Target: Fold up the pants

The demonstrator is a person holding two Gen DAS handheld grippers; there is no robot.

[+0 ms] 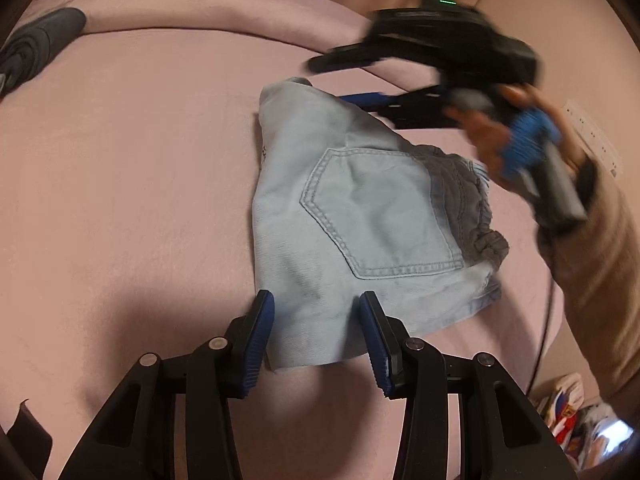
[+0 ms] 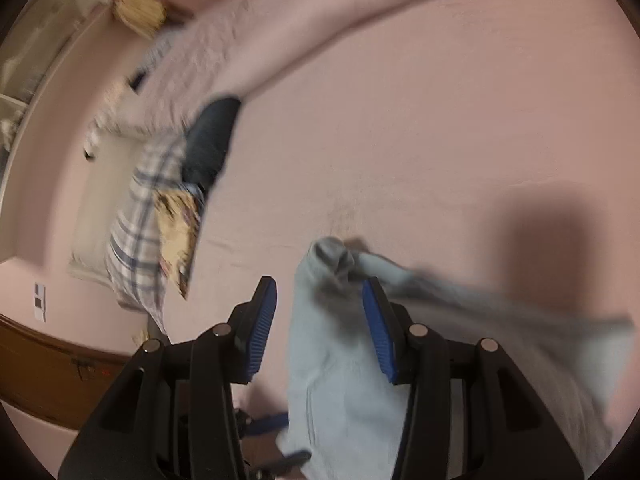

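The pants are pale matt denim cloth with raised stitching; the bed wears a soft matt pink sheet; each claw's pads look ribbed blue rubber on black plastic

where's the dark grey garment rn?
Left wrist view: the dark grey folded garment lies at the far-left edge of the pink bedspread, well apart from the light blue denim pants.

Pale blue pants; pink bedsheet; plaid cloth.
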